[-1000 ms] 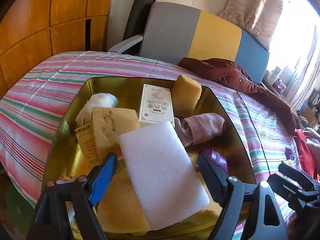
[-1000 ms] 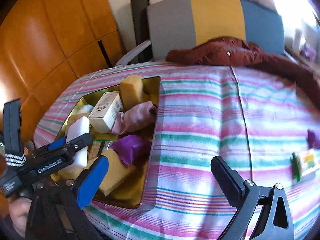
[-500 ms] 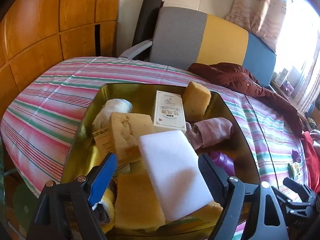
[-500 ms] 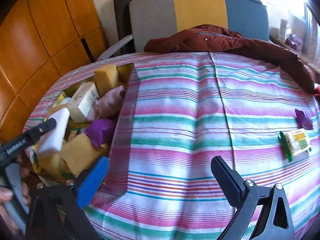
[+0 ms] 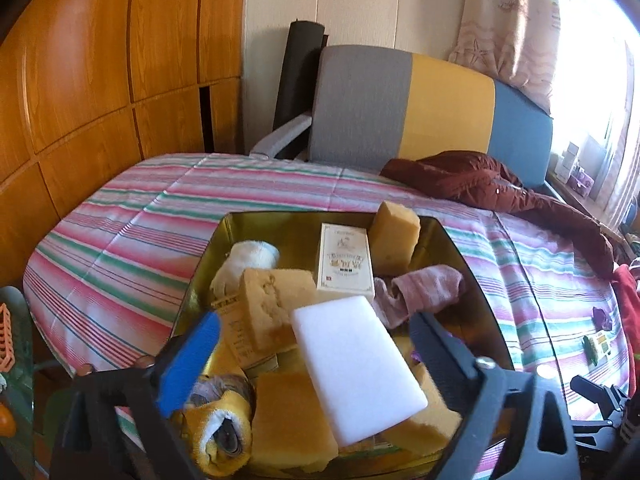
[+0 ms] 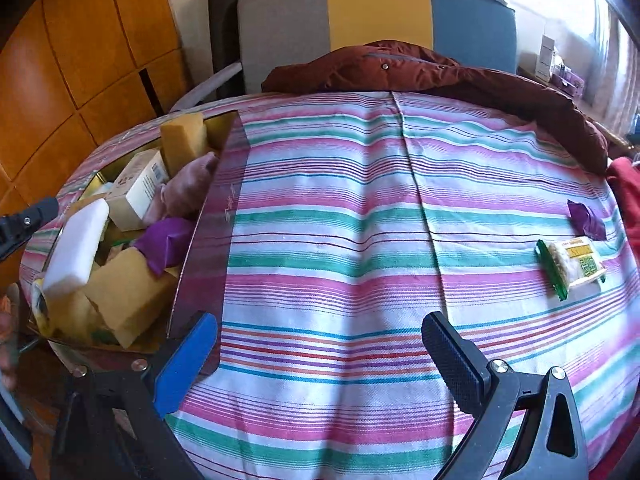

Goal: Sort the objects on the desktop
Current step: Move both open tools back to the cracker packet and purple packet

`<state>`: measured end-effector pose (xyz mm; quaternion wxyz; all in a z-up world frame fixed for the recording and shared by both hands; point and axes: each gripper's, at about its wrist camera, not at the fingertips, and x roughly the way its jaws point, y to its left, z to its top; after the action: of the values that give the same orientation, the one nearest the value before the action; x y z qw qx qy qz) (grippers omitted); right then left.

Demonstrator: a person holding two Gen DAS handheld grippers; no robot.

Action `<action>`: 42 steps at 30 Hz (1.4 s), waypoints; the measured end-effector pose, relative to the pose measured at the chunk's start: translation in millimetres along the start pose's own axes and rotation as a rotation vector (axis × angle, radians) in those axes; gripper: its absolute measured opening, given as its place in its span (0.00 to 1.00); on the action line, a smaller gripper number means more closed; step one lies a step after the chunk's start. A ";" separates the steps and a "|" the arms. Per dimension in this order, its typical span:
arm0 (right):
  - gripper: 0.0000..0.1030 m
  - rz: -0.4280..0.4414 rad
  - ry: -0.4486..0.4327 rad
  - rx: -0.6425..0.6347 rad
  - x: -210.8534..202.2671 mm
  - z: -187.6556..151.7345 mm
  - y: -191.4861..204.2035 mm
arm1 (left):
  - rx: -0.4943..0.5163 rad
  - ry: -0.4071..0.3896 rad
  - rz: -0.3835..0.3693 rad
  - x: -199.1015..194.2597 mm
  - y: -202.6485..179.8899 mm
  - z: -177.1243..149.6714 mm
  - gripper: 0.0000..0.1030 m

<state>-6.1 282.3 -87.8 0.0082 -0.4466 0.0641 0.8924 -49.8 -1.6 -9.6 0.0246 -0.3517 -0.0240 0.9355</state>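
Left gripper [image 5: 314, 338]: jaws opening, spread wide either side of white foam block [image 5: 356, 368]; pads clear of it, nothing pinched. Block tilted atop yellow sponges [image 5: 294, 416] inside gold tin [image 5: 472, 280], apparently just released there as a sorted item.

Right gripper [image 6: 320, 350]: jaws wide apart, empty, poised over bare striped tablecloth [image 6: 340, 220] just beside tin's reflective wall. Likely heading for the remaining loose items.

Tin contents, crowded: boxed item [image 5: 345, 264] upright at the back, sponge wedge [image 5: 394, 236] beside it, pink cloth [image 5: 420, 288], white roll [image 5: 250, 258], porous sponge [image 5: 276, 300], rolled yellow towel [image 5: 224, 428] at near rim, purple packet [image 6: 166, 242]. Little free floor left; further additions likely to stack and slide.

Still unsorted on cloth, well apart from tin: green-edged snack packet [image 6: 570, 262], small purple wrapper [image 6: 586, 218] near it.

Surroundings: maroon jacket [image 6: 440, 76] along far table edge, striped chair back [image 6: 376, 20], wood panelling [image 5: 100, 80]. No obstacle between right gripper and packets.
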 end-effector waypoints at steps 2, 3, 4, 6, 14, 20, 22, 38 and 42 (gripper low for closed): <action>0.99 -0.007 0.007 0.001 1.0 -0.5 -0.8 | 0.000 -0.003 -0.001 -2.3 0.4 1.0 0.99; 0.99 -0.011 0.012 0.001 1.6 -1.1 -1.5 | 0.002 -0.002 0.005 -2.6 0.0 1.3 0.99; 0.99 -0.012 0.018 0.002 2.0 -1.9 -2.3 | 0.004 0.000 0.011 -3.2 -0.3 1.3 0.99; 0.99 -0.014 0.026 0.001 2.6 -3.7 -4.1 | 0.012 0.003 0.021 -3.5 -1.5 1.2 0.99; 1.00 -0.049 0.040 0.013 -3.2 -6.9 -24.5 | 0.049 -0.015 0.034 -16.6 -7.7 3.9 0.99; 1.00 -0.076 0.056 0.040 -7.3 -7.8 -44.4 | 0.062 -0.021 0.005 -26.3 -11.6 8.0 0.99; 1.00 -0.085 0.057 0.044 -9.4 -7.9 -49.3 | 0.065 -0.024 -0.015 -29.1 -13.6 8.9 0.99; 1.00 -0.059 0.067 0.220 -35.3 3.8 -115.4 | 0.094 0.052 -0.260 -31.7 -53.2 4.1 0.96; 1.00 -0.058 0.056 0.305 -49.6 7.9 -150.2 | 0.134 0.054 -0.319 -35.2 -71.2 4.2 0.96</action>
<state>28.2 434.3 -59.5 0.0998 -0.4667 0.1859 0.8589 -24.0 67.1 21.1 0.1968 -0.3661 -0.0166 0.9094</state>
